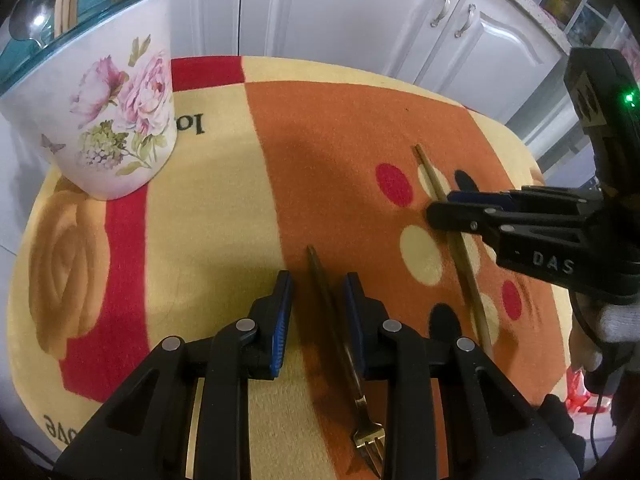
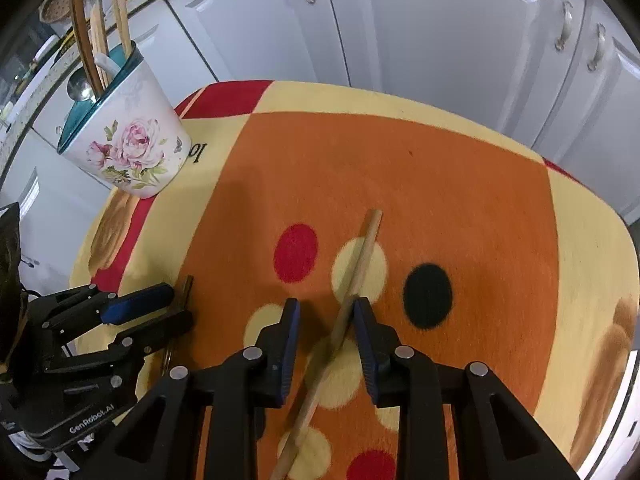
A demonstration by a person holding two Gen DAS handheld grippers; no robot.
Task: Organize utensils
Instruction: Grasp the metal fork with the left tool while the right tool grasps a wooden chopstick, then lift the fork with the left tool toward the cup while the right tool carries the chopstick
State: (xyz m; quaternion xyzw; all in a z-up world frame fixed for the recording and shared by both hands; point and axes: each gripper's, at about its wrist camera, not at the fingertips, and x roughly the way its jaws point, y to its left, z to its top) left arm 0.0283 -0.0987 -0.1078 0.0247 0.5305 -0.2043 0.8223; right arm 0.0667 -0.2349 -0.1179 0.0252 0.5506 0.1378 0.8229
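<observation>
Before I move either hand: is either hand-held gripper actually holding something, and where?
Neither grips yet. The left hand-held gripper straddles the fork at its handle, gaps either side. The right hand-held gripper straddles the wooden stick mid-length, one pad touching.

The floral white ceramic utensil holder with wooden handles sticking up blocks the patterned orange cloth's far left corner. The far middle and right lie bare. White cabinet doors close the far side.

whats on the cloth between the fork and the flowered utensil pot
Nothing; in the left wrist view only bare cloth lies between the fork and the pot.
</observation>
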